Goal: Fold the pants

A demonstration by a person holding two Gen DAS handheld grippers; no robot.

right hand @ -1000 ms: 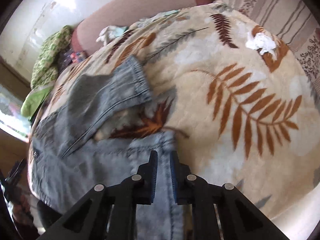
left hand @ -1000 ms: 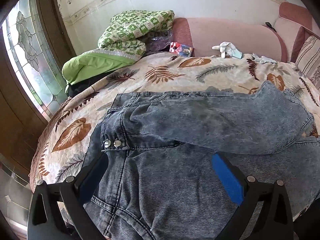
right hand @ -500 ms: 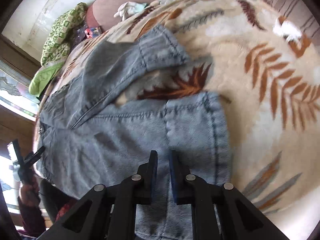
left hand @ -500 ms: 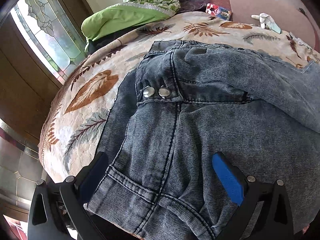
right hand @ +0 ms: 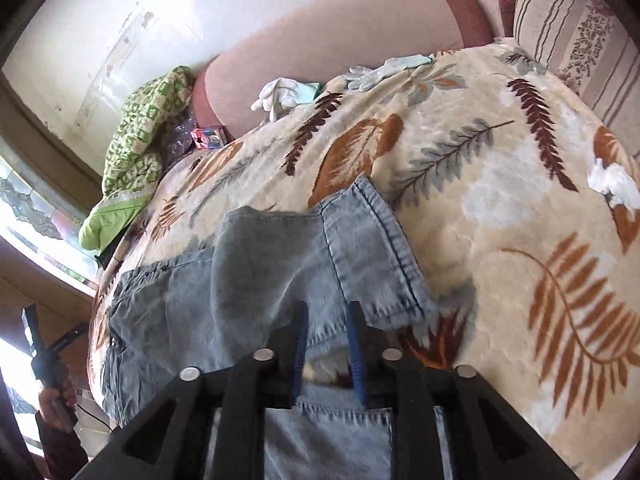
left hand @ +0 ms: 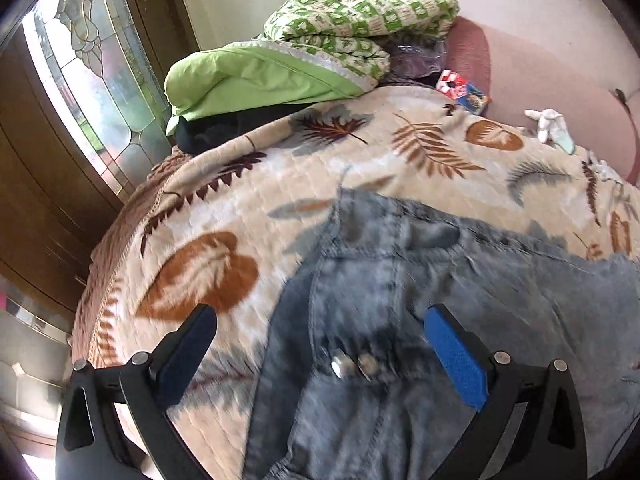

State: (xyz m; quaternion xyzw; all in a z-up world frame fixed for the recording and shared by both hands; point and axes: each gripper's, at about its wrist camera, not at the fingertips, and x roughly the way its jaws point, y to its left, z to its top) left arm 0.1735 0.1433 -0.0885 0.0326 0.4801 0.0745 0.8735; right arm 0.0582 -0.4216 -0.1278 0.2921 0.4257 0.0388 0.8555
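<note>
Leaf-patterned beige blanket covers the bed where faded grey-blue denim pants lie spread. Left gripper hovers, jaws wide and empty. Right gripper jaws narrow, opening, above denim.

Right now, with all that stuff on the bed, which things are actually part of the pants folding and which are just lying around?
Part of the job:
- jeans, spread on the leaf-print blanket
- left gripper, open above the waistband
- right gripper, jaws opening at a leg cuff

Just lying about:
- green quilt
- green pillow
- white gloves
- small colourful box
- crumpled tissue
</note>
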